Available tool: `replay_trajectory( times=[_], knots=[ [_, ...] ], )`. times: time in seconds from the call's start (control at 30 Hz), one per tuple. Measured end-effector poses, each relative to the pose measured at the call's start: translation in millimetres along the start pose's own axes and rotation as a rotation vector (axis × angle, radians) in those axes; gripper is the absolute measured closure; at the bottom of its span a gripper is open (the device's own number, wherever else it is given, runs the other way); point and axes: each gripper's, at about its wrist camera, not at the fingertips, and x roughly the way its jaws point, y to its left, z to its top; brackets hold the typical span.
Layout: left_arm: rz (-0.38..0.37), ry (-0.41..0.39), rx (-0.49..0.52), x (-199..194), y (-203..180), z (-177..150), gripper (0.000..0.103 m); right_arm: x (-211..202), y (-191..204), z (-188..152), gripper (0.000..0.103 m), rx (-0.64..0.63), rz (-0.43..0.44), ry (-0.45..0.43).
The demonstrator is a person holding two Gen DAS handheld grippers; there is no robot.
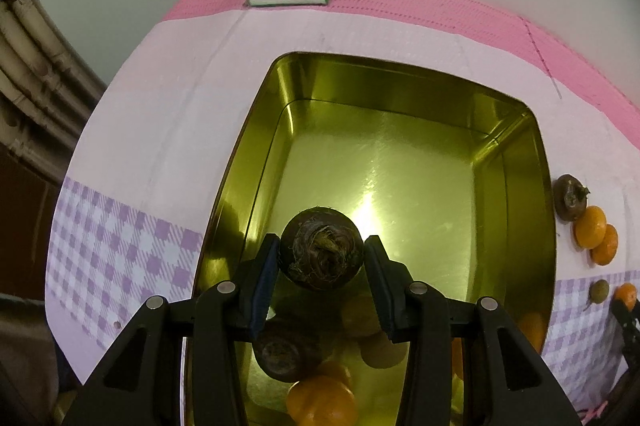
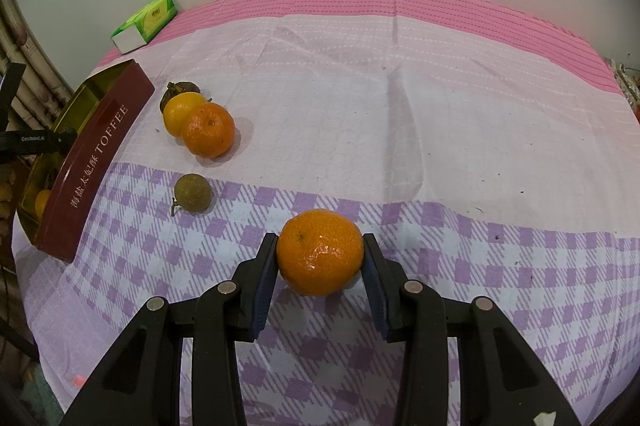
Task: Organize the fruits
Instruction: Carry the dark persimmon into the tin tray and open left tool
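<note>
Your left tongs (image 1: 321, 258) are clamping a dark brown, fibrous-topped fruit (image 1: 320, 250) between their pads, holding it above the near half of the gold-lined tin (image 1: 400, 97). Under it, on the tin's floor, another dark fruit (image 1: 282, 352) is lying with an orange (image 1: 322, 402) touching it on the near side — further orange shapes around them may be only reflections in the metal, and I cannot tell which.

Your right tongs (image 2: 320, 254) are gripping a mandarin (image 2: 319, 252), both pads pressing its sides, over the purple-checked part of the cloth (image 2: 460, 153) covering the desk, well to the right of the tin. Just beside the tin's maroon wall (image 2: 100, 161), marked TOFFEE, two more oranges are sitting on the cloth touching each other — a yellower one (image 2: 178, 113) and a deeper orange one (image 2: 209, 129) — with a dark fruit (image 2: 180, 89) tucked behind them. A small greenish-brown fruit (image 2: 193, 193) is lying apart from that group, nearer you. Beyond the tin's far end, a green and white box (image 2: 145, 21) is resting on the pink border by the wall.
</note>
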Motion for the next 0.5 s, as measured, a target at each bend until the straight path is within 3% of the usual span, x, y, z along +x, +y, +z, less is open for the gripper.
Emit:
replay_trajectory(
  times=[0.5],
  knots=[
    [0.013, 0.031, 0.002, 5.9, -0.7, 1.0, 0.058, 0.0, -0.2, -0.1, 0.065, 0.000, -0.002, 0.000]
  ],
)
